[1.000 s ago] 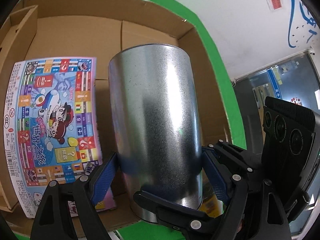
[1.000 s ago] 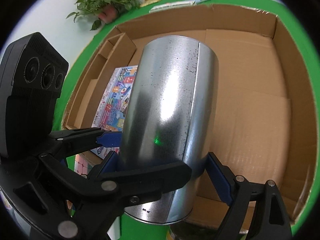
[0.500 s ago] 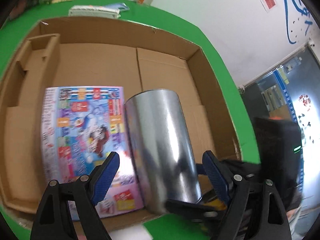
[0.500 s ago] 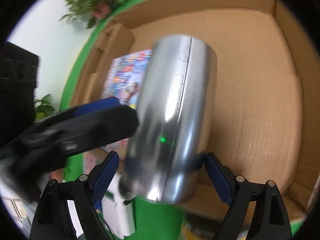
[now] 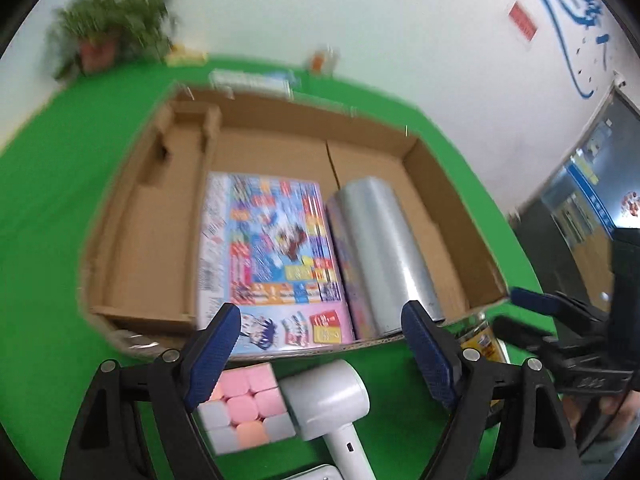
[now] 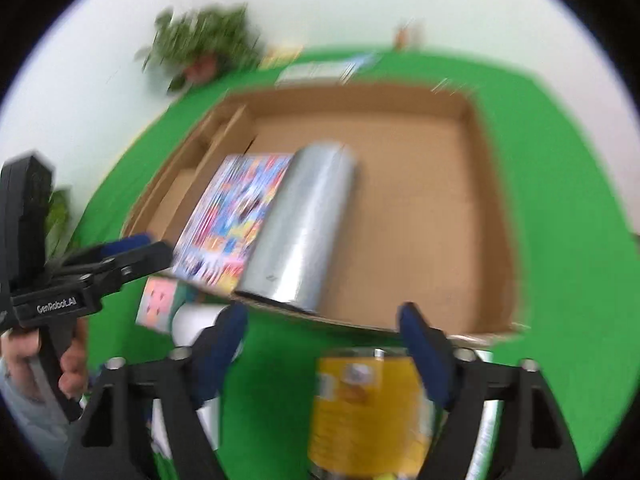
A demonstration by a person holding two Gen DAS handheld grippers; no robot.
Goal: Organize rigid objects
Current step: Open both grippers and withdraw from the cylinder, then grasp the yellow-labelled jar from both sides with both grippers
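A shiny metal cylinder (image 5: 380, 248) (image 6: 304, 232) lies on its side in the cardboard box (image 5: 452, 208) (image 6: 496, 200), beside a colourful flat game box (image 5: 272, 248) (image 6: 236, 216). My left gripper (image 5: 320, 318) is open and pulled back over the box's near edge, holding nothing. Just below it lie a pink puzzle cube (image 5: 244, 404) and a white handled device (image 5: 328, 396). My right gripper (image 6: 322, 315) also stands back from the box, and its jaws are closing a little. A yellow-labelled can (image 6: 360, 400) shows between its fingers, untouched by the pads.
The box sits on a green table (image 5: 60, 200) and has a cardboard divider (image 5: 188, 140) at its left. A potted plant (image 5: 108, 32) and flat items stand at the far edge. A hand (image 6: 68, 364) holds the left gripper's handle. The view is blurred by motion.
Both grippers drew back and up from the metal cylinder, which stays lying in the box. The cube, the white device and the yellow can have come into view.
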